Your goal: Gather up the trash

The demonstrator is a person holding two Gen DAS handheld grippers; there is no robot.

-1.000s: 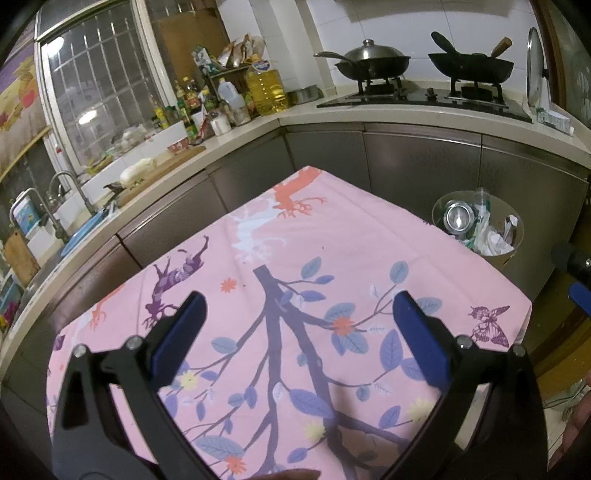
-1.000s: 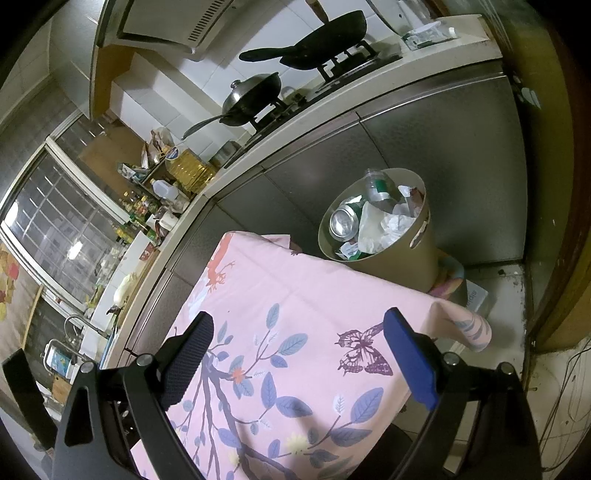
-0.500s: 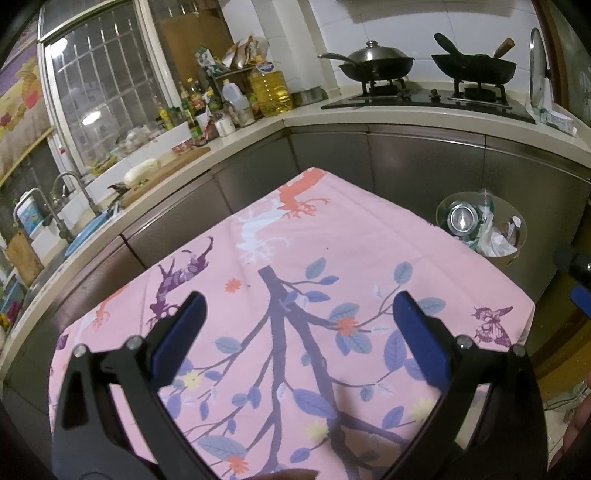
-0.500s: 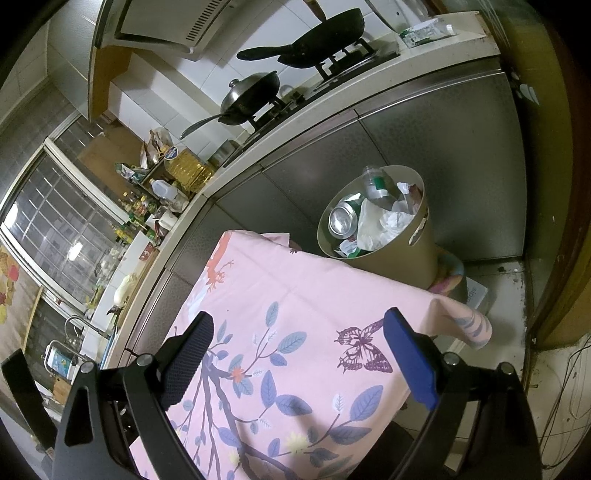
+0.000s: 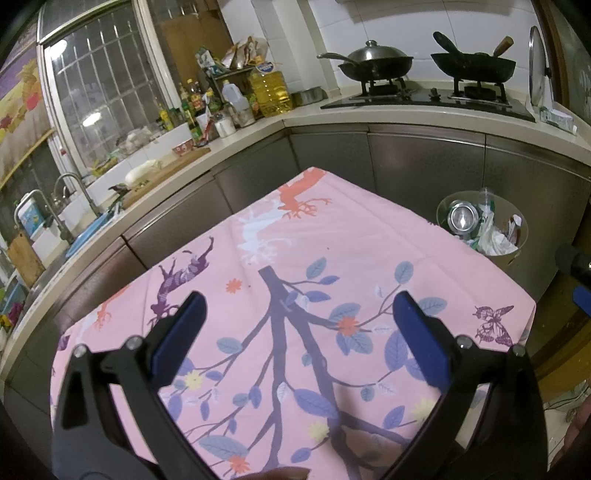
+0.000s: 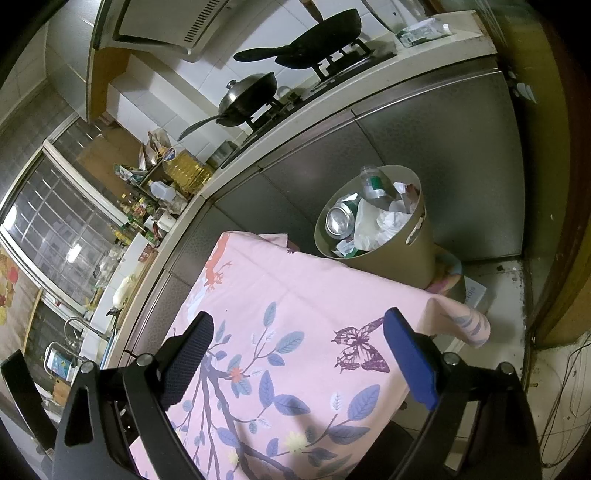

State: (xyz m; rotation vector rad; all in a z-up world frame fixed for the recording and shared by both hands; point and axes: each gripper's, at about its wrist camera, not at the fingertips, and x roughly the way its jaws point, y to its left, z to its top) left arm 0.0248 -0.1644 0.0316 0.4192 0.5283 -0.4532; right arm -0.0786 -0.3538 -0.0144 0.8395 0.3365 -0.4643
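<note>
Pink tablecloth (image 5: 369, 243) is hovered over by left gripper (image 5: 295, 321) and right gripper (image 6: 297, 338), jaws spread wide, nothing held; trash bin (image 6: 417, 254) is stuffed.

**Kitchen surroundings around a cloth-covered table**

A pink tablecloth (image 5: 354, 236) printed with branches, blue leaves and a purple butterfly (image 6: 360, 349) is covering the table and hanging over its corner. Behind it, grey cabinet fronts (image 5: 424, 162) are running under a pale counter (image 5: 306, 114). On the stove (image 5: 424, 99) a lidded steel wok (image 5: 376, 62) and a black wok (image 5: 474, 64) are sitting side by side. A big bottle of yellow oil (image 5: 269, 88) is standing in the counter corner among smaller bottles and packets. A barred window (image 5: 99, 92) is reflecting a lamp. What seems to be a cutting board (image 5: 166, 173) is lying near the faucet (image 5: 74, 192). A range hood (image 6: 162, 26) is hanging overhead.
</note>
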